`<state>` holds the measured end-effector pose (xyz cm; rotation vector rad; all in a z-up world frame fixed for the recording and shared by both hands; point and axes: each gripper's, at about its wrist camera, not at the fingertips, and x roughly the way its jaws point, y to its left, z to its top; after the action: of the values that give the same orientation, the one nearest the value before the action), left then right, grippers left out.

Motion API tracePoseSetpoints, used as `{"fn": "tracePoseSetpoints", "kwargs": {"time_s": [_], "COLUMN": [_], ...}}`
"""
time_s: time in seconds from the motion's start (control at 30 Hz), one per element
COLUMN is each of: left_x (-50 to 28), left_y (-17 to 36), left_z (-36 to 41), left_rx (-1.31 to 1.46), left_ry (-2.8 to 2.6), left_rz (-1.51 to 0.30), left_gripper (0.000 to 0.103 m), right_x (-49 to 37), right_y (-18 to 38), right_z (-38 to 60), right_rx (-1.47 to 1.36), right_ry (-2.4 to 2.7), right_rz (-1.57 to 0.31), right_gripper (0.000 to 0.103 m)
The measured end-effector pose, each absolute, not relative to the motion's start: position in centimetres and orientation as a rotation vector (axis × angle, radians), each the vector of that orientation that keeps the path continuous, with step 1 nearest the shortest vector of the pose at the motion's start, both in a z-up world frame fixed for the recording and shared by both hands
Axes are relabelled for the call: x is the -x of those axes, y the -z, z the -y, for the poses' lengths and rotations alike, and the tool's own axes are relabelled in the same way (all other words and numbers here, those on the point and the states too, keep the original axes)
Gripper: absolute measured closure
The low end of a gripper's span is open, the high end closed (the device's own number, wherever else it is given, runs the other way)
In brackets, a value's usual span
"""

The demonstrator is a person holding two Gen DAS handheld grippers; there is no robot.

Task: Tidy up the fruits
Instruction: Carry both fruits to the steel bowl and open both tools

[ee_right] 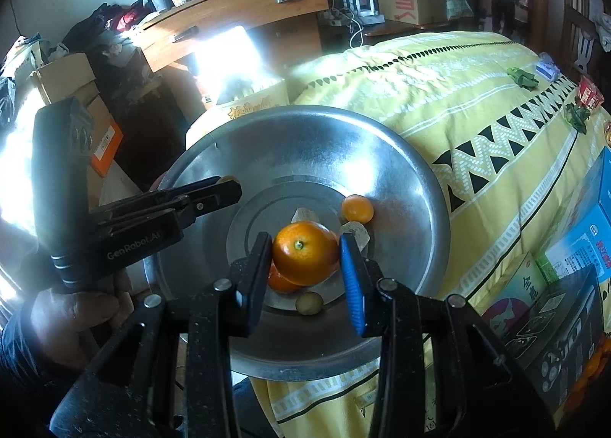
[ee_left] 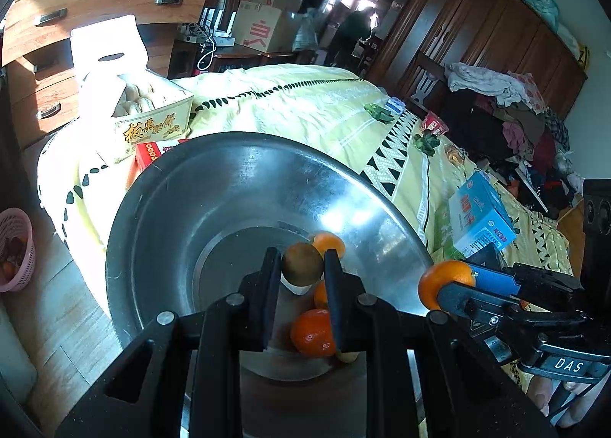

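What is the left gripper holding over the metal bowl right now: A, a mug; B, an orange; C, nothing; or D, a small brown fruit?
D: the left gripper is shut on a small brown fruit above the metal bowl; the orange sits in the right gripper.

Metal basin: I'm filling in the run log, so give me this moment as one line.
left gripper: shut on brown fruit | right gripper: shut on orange | both above metal basin | basin holds oranges
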<state>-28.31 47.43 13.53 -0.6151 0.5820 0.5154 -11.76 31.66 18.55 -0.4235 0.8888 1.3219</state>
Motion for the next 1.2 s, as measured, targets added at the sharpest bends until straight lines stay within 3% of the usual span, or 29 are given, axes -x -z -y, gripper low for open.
{"fn": "tracePoseSetpoints", "kwargs": {"time_s": [0.93, 0.97, 1.1, 1.2], "left_x": [27.9, 27.9, 27.6, 27.2], "left_y": [-12.1, -12.2, -12.4, -12.5], "left_z": [-47.6, -47.6, -47.4, -47.2], "left_rx": [0.635, 0.635, 0.624, 0.613], "left_ry": [-0.526, -0.528, -0.524, -0.519], "left_rz": [-0.626, -0.627, -0.629, -0.635], "left_gripper": [0.081, 0.079, 0.050, 0.041], "right_x": [11.8, 11.8, 11.7, 11.7], "right_y": [-16.1, -16.0, -15.5, -15.7], "right_z": [-32.5, -32.5, -32.6, -32.5], "right_rx": [0.429, 0.429, 0.424, 0.414], "right_ry": [-1.319, -1.319, -1.323, -1.321], "right_rz": [-0.957, -0.962, -0.984, -0.982], "right_gripper": [0.066, 0.065, 0.065, 0.065]}}
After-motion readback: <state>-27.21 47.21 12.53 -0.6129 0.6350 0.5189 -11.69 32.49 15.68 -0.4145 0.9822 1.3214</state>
